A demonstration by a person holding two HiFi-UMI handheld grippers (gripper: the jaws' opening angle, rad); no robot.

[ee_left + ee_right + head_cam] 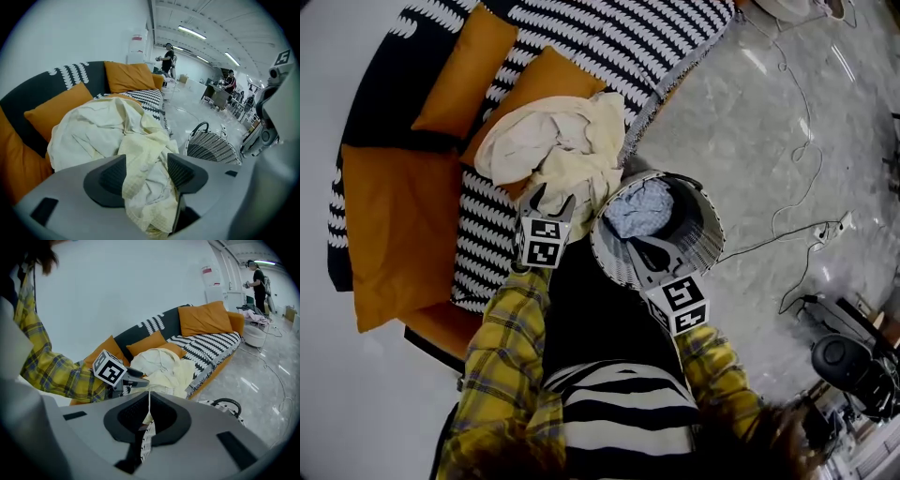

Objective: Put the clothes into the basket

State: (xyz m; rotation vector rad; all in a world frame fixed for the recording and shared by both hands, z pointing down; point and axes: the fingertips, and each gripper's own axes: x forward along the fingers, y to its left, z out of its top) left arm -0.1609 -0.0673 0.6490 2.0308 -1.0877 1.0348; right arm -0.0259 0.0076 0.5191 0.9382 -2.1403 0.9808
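Observation:
A heap of cream and white clothes [567, 150] lies on the striped sofa [609, 37]. My left gripper [551, 201] is at the heap's near edge, open. In the left gripper view a pale yellow fold [147, 164] lies between its spread jaws [146, 173]. The round woven basket [710, 225] stands on the floor beside the sofa, with a blue garment [639, 208] inside. My right gripper [645, 249] hovers over the basket's near rim, jaws shut [148, 416]. Only a thin strip of woven pattern shows in the slit between them.
Orange cushions [469, 66] rest on the sofa behind and left of the heap. A white cable [802, 159] trails over the glossy grey floor right of the basket. A black device [844, 361] sits at the far right. People stand far off [168, 58].

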